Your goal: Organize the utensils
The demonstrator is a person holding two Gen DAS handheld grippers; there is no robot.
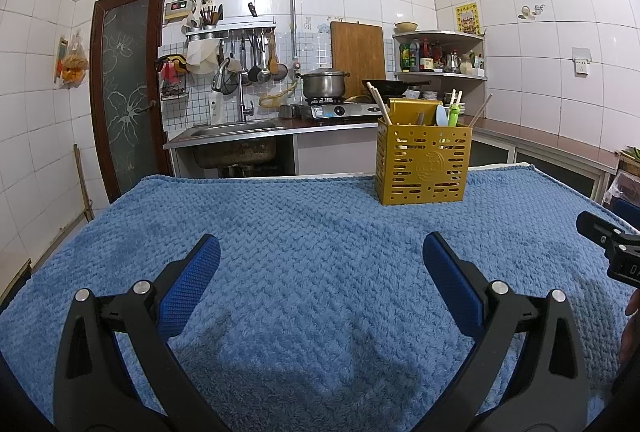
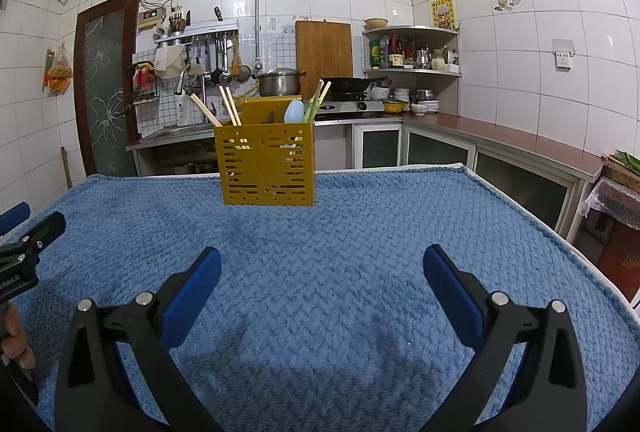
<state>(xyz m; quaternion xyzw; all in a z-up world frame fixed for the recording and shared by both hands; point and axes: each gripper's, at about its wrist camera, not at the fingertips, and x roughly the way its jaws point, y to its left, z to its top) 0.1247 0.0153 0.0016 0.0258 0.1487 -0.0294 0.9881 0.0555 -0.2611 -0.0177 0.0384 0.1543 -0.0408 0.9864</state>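
Note:
A yellow perforated utensil holder (image 1: 423, 166) stands upright at the far side of the blue towel, right of centre in the left wrist view and left of centre in the right wrist view (image 2: 267, 164). It holds wooden chopsticks (image 2: 231, 105), a light blue spoon (image 2: 295, 111) and a green utensil (image 1: 454, 113). My left gripper (image 1: 322, 252) is open and empty over the towel, well short of the holder. My right gripper (image 2: 322, 264) is open and empty too, also short of the holder. Each gripper shows at the edge of the other's view.
The blue towel (image 1: 304, 232) covers the table; its far edge lies just behind the holder. Beyond are a sink (image 1: 236, 129), a stove with a steel pot (image 1: 324, 83) and wok, a corner shelf (image 2: 412, 51) with bottles, and a counter along the right wall.

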